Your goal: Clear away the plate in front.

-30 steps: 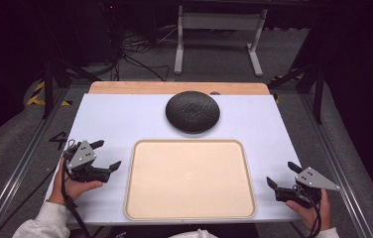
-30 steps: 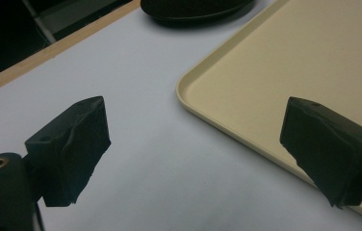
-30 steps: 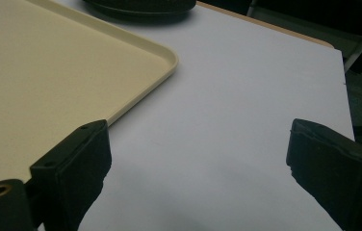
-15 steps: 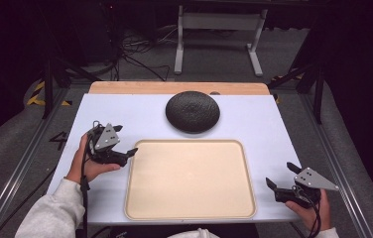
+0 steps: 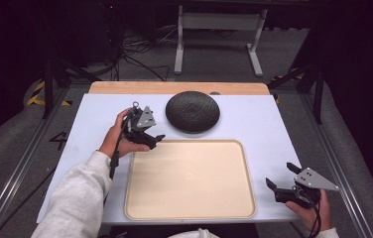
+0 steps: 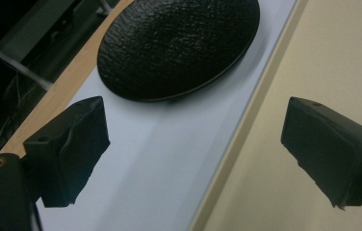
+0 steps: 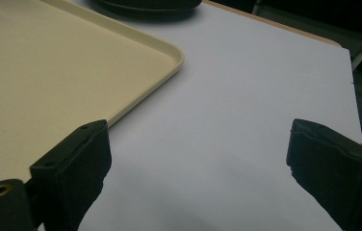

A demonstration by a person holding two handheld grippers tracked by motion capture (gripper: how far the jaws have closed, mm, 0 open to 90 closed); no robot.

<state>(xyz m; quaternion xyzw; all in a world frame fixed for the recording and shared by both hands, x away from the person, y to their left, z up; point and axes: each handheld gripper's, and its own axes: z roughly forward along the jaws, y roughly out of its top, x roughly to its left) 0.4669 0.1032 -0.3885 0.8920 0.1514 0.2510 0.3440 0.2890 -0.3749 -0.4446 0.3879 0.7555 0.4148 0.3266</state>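
Left gripper (image 5: 151, 133): jaws apart, above far-left corner of beige rectangular plastic tray (image 5: 189, 213) | Right gripper (image 5: 282, 184): jaws apart, near edge of pale blue table mat (image 5: 259, 124), right of tray | Black textured round dish (image 5: 193, 111): just beyond tray, upside-down.

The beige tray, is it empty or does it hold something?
Empty. The beige tray shows bare surface in the high view; the black dome-shaped object sits beyond it.

High view looked forward and down over the table (image 5: 95, 114), left gripper view sat low and close, facing the black plate (image 6: 179, 45) past the tray (image 6: 323, 57) edge, right gripper view low, near the tray corner, all three shared plate and tray.
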